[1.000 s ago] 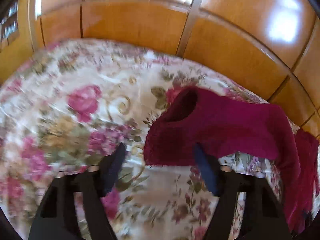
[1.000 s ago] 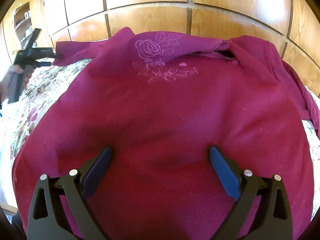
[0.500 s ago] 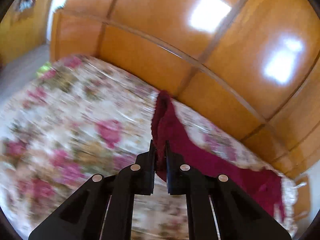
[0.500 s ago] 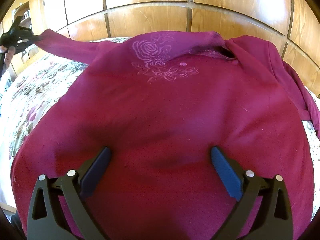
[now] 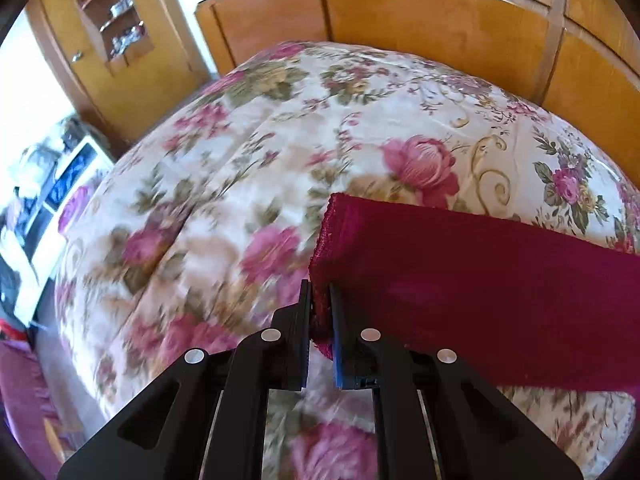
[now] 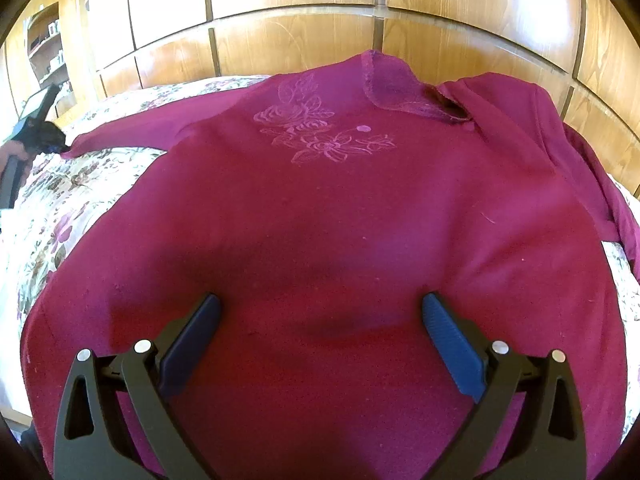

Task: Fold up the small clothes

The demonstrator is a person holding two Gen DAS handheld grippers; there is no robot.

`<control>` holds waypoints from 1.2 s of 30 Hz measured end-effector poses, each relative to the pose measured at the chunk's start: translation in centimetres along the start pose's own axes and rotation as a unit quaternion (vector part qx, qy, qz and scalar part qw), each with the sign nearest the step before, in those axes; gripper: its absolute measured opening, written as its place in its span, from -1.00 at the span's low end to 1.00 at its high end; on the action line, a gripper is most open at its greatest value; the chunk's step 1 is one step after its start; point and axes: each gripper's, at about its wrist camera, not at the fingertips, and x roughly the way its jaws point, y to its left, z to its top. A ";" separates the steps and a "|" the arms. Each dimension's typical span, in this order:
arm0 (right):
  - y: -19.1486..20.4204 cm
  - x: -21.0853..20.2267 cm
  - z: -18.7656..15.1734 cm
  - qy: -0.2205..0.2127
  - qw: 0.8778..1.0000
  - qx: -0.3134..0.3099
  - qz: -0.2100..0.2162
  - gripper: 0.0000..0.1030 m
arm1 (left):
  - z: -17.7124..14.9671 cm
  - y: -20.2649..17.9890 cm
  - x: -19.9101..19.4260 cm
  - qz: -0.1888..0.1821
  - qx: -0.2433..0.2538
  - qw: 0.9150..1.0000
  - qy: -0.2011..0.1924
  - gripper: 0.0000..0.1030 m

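A dark red sweater [image 6: 340, 232] with a rose embroidered near the collar lies spread front-up on a floral bedspread [image 6: 60, 208]. My left gripper [image 5: 319, 308] is shut on the cuff of the sweater's sleeve [image 5: 460, 280], which stretches out flat to the right above the bedspread [image 5: 240, 168]. In the right wrist view that gripper [image 6: 60, 145] shows at the far left, holding the sleeve's end [image 6: 132, 136] drawn out sideways. My right gripper [image 6: 320, 320] hangs open over the sweater's lower body, nothing between its fingers.
A wooden panelled headboard [image 6: 300, 36] runs along the far edge of the bed. A wooden cabinet with shelves [image 5: 116, 36] stands at the left. The bed's left edge drops to a floor with white and dark items [image 5: 48, 200].
My left gripper closed on the sleeve cuff, then pulled it outward to the left, straightening the sleeve. The collar area shifted slightly. My right gripper stayed still and open.
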 end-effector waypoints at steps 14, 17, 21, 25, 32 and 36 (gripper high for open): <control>-7.1 -8.0 -0.5 -0.073 0.991 0.110 -0.035 0.93 | -5.3 -5.7 -14.1 -0.126 0.003 0.981 -0.150 -0.08; -13.1 -12.2 -2.0 -0.103 0.974 0.145 -0.140 0.82 | -8.8 -12.2 -16.6 -0.203 0.072 0.962 -0.166 0.14; -23.6 -14.8 -5.1 -0.066 0.933 0.202 -0.291 0.58 | -14.4 -20.7 -19.0 -0.292 0.154 0.932 -0.152 0.14; -31.3 -13.1 -6.0 -0.008 0.910 0.200 -0.364 0.54 | -18.7 -26.9 -19.6 -0.322 0.217 0.912 -0.133 0.14; -36.8 -9.2 -6.9 0.077 0.919 0.210 -0.323 -0.70 | -21.0 -30.4 -17.1 -0.317 0.243 0.914 -0.076 0.14; -35.1 -13.3 -6.4 0.044 0.927 0.219 -0.301 -0.85 | -20.9 -30.2 -15.7 -0.334 0.230 0.912 -0.064 0.14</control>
